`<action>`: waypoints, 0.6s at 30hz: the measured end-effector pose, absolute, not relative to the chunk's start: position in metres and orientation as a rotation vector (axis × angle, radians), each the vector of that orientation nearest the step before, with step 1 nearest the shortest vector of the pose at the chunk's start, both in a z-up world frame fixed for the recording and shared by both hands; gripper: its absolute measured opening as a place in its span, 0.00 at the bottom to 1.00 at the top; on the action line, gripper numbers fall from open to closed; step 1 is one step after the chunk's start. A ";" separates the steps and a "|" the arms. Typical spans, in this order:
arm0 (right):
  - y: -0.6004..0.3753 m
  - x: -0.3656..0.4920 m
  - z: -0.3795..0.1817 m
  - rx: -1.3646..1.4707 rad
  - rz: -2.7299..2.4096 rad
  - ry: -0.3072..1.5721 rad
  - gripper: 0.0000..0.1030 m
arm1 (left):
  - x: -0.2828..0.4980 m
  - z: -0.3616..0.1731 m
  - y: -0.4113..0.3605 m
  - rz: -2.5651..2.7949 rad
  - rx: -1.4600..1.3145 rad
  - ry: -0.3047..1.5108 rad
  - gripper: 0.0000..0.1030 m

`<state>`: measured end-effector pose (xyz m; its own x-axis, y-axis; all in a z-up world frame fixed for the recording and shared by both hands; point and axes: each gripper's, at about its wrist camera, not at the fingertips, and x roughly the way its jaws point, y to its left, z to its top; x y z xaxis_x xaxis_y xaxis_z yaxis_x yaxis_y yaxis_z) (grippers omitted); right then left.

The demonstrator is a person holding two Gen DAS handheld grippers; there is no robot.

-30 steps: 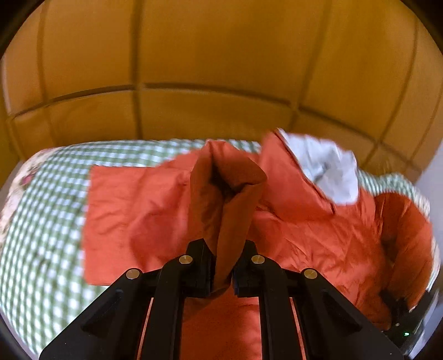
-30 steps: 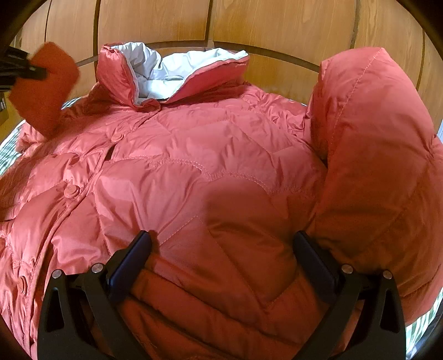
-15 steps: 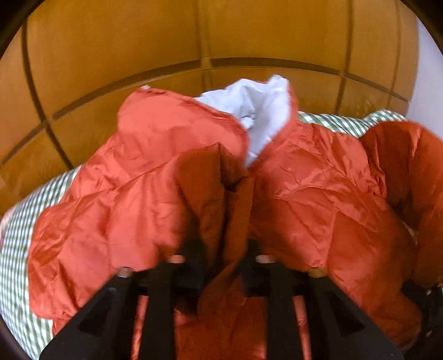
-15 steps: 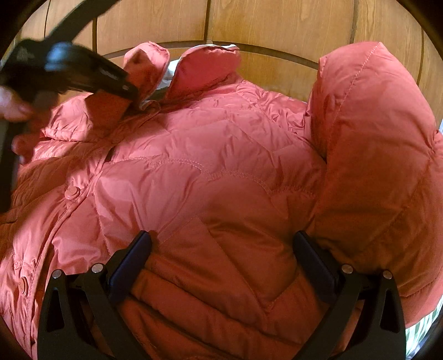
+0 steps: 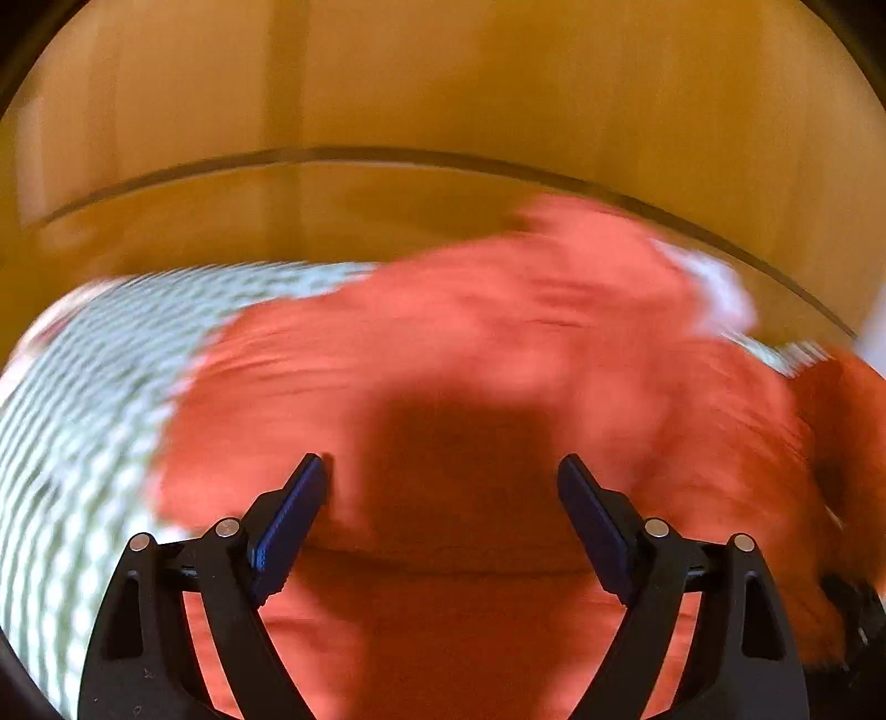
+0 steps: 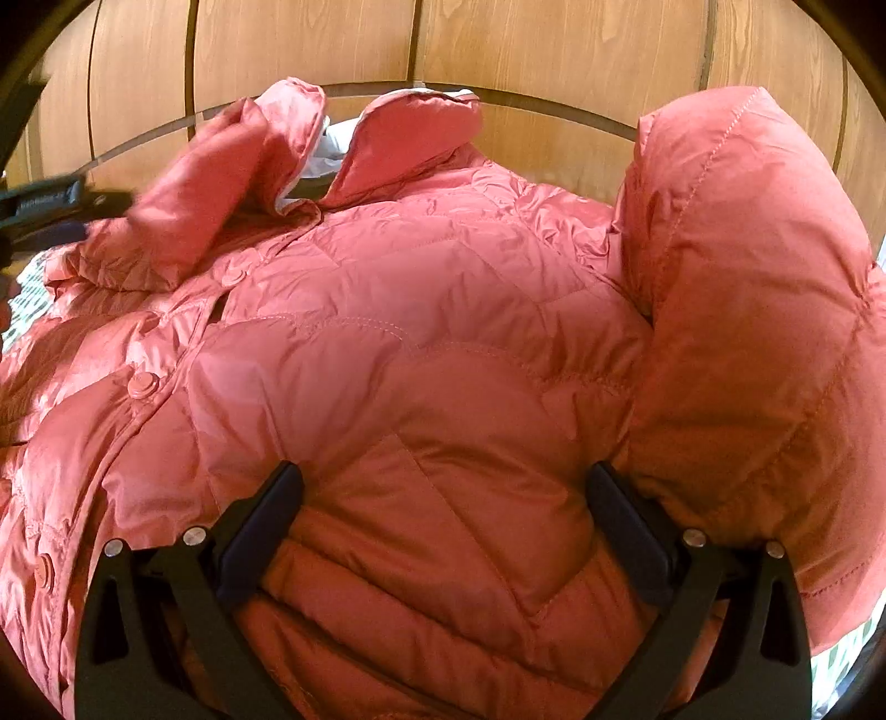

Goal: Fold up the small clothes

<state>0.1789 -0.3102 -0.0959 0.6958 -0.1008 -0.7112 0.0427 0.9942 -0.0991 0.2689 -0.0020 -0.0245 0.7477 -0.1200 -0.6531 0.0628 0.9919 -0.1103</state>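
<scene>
**Sleeve released onto jacket chest**

Jacket sleeve [image 6: 183, 221], pinched a second ago by the left gripper [image 5: 443, 487], now lies folded across the red quilted jacket [image 6: 421, 387], at ten o'clock in the right wrist view. Left jaws have just been opening and stand spread, nothing between them. At centre, the jacket rests on a green checked cloth [image 5: 77, 421]. Right gripper [image 6: 443, 498] stands spread, resting over the lower front. Judging by this, one sleeve fold is done; the puffed right sleeve [image 6: 747, 310], at two o'clock, awaits.

The jacket [image 6: 421, 343] covers most of the checked cloth [image 5: 83, 421]; bare cloth remains at its left. A raised sleeve [image 6: 753, 310] blocks the right. A wood wall [image 6: 554, 50] stands behind.
</scene>
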 end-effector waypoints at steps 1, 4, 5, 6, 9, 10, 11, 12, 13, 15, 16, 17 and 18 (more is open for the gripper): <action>-0.309 0.179 -0.096 -0.079 -0.082 0.797 0.98 | 0.273 -0.030 0.015 -0.010 -0.092 0.727 0.82; -0.307 0.178 -0.098 -0.085 -0.087 0.793 0.98 | 0.276 -0.043 0.047 0.035 -0.177 0.741 0.82; -0.306 0.177 -0.098 -0.089 -0.091 0.793 0.98 | 0.275 -0.045 0.049 0.023 -0.187 0.732 0.84; -0.305 0.177 -0.099 -0.093 -0.095 0.794 0.98 | 0.274 -0.046 0.048 0.015 -0.175 0.726 0.87; -0.302 0.179 -0.100 -0.114 -0.107 0.813 0.98 | 0.280 -0.055 0.039 0.011 -0.126 0.752 0.87; -0.301 0.181 -0.099 -0.121 -0.112 0.825 0.98 | 0.282 -0.060 0.040 0.012 -0.120 0.771 0.90; -0.301 0.181 -0.098 -0.125 -0.114 0.836 0.98 | 0.285 -0.064 0.038 0.008 -0.116 0.789 0.92; -0.302 0.182 -0.096 -0.126 -0.116 0.853 0.98 | 0.288 -0.068 0.036 0.003 -0.109 0.807 0.95; -0.304 0.181 -0.093 -0.119 -0.118 0.870 0.98 | 0.286 -0.071 0.034 0.004 -0.098 0.813 0.95; -0.317 0.172 -0.081 -0.045 -0.139 0.847 0.98 | 0.283 -0.072 0.037 0.000 -0.100 0.801 0.96; -0.327 0.161 -0.074 0.026 -0.142 0.812 0.98 | 0.281 -0.073 0.040 -0.007 -0.115 0.797 0.96; -0.336 0.153 -0.069 0.083 -0.138 0.789 0.98 | 0.280 -0.073 0.043 -0.011 -0.128 0.795 0.96; -0.346 0.144 -0.064 0.147 -0.136 0.768 0.98 | 0.280 -0.074 0.045 -0.016 -0.141 0.791 0.96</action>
